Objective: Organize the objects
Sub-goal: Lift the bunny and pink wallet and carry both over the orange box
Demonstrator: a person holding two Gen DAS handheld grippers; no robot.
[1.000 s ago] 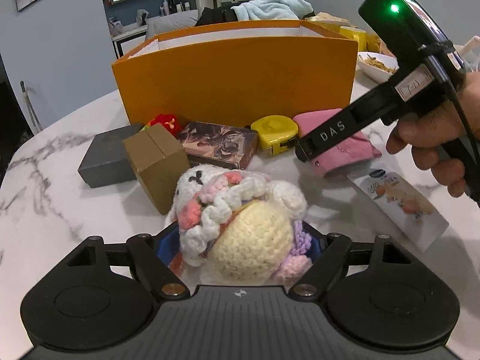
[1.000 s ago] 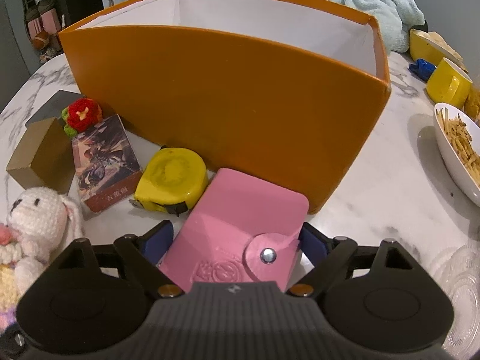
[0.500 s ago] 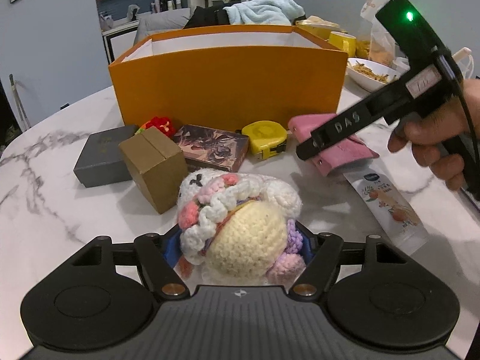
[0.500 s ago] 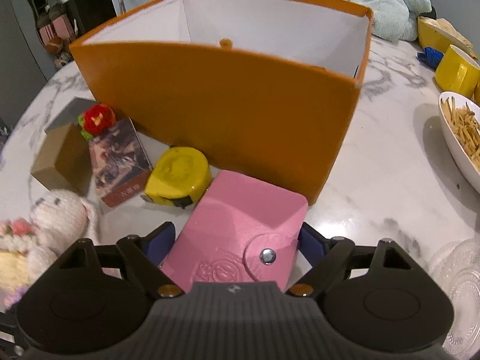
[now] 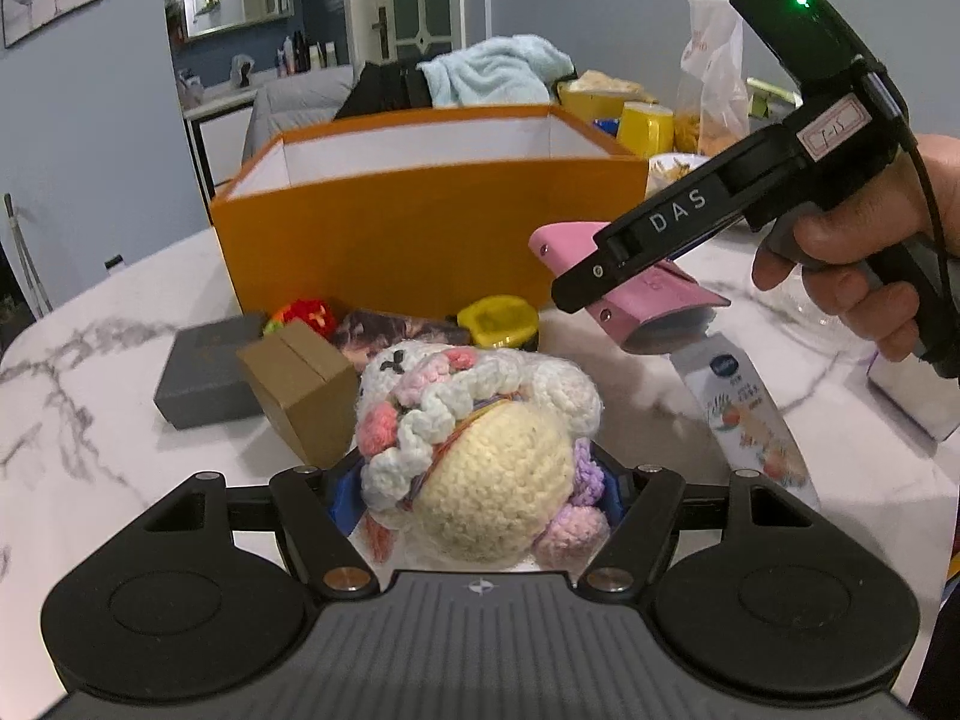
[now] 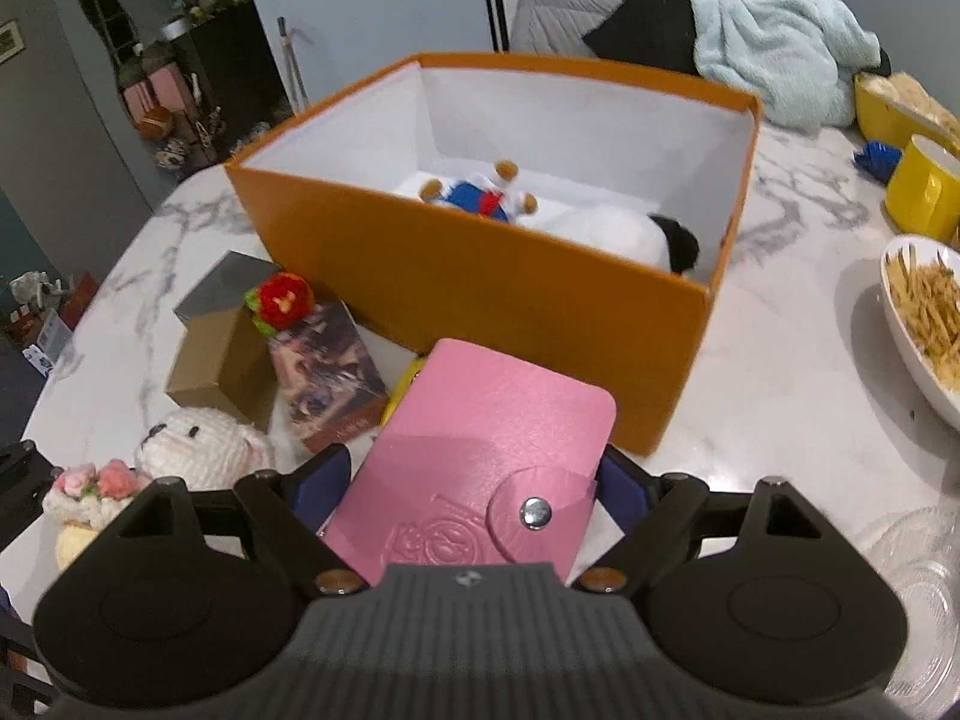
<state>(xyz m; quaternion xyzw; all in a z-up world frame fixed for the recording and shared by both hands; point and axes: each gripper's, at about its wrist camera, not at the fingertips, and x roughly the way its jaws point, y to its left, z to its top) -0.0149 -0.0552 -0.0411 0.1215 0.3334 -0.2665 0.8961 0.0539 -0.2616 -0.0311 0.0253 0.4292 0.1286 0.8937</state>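
An open box (image 6: 480, 276) stands at the centre of a table (image 6: 780, 360) in the right wrist view, with two soft toys (image 6: 480, 195) lying inside it. Below and left of the box sit a small carton (image 6: 219, 360), a flat case (image 6: 231, 285) behind it, a knitted flower (image 6: 281, 299) and a picture card box (image 6: 327, 369). A wallet (image 6: 480, 456) fills the lower centre, a knitted doll (image 6: 180, 450) lower left. A bowl (image 6: 906, 354) sits at the right edge, a mug (image 6: 924, 189) above it.

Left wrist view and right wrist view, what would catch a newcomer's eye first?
The big orange box mid-table, with a small plush inside. In front of it, the right gripper holds a pink wallet off the table, while the left gripper closes on a crocheted bunny.
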